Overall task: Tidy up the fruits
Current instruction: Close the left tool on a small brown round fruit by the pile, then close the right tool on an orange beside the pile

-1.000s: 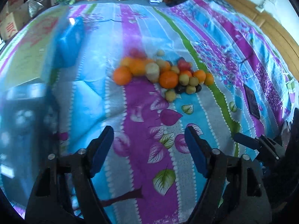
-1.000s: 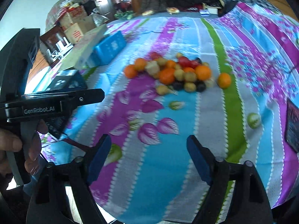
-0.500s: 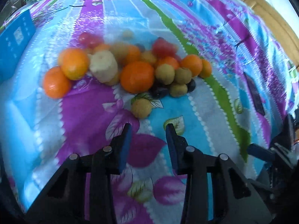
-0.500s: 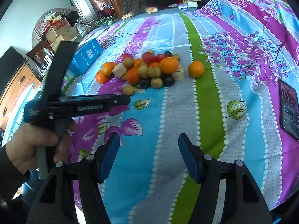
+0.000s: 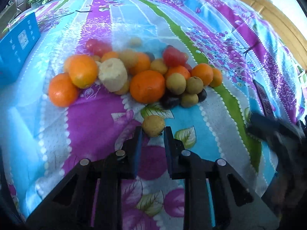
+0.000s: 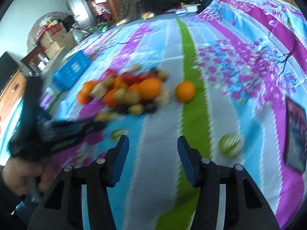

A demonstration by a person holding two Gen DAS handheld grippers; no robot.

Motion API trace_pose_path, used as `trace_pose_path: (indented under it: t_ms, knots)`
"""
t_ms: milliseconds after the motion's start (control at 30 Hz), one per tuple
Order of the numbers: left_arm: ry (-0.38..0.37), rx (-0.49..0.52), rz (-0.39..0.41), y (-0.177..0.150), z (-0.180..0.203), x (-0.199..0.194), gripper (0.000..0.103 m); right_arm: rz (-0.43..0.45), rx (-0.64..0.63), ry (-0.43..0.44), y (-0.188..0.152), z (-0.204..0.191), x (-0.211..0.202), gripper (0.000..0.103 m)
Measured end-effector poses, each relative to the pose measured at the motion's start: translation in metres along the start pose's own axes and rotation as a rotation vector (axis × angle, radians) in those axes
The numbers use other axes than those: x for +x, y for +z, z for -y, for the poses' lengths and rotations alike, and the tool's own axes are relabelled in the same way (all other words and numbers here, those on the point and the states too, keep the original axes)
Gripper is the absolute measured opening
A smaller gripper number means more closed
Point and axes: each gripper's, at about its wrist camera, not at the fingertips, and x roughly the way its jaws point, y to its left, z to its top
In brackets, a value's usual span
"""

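My left tool (image 5: 153, 132) is clamped on the small yellow fruit (image 5: 153, 125) just before the fruit pile (image 5: 134, 74); my right tool (image 6: 153, 143), jaws apart and just closing, holds nothing.

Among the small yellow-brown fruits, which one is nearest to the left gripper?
The lone small yellow-brown fruit lying apart from the pile, on the near side; the left gripper has closed on it.

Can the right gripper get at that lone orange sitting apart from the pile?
Probably yes: the right gripper is open and empty, and only bare bedspread lies between it and the lone orange.
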Motion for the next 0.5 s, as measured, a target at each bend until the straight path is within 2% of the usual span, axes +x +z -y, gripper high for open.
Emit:
trace_pose_path:
  t_ms: [133, 200, 433, 500]
  knots:
    - [-0.019, -0.015, 0.015, -0.002, -0.001, -0.008, 0.023, 0.001, 0.011, -0.062, 0.03, 0.024, 0.028, 0.05]
    - [-0.024, -0.019, 0.015, -0.002, -0.001, -0.007, 0.023, -0.024, 0.01, -0.067, 0.043, 0.032, 0.047, 0.042]
    - [-0.033, -0.029, -0.001, -0.001, -0.002, 0.001, 0.023, -0.056, 0.02, -0.047, 0.062, 0.043, 0.078, 0.042]
    - [-0.034, -0.031, -0.006, -0.001, -0.002, 0.003, 0.023, -0.055, 0.019, -0.044, 0.064, 0.043, 0.082, 0.046]
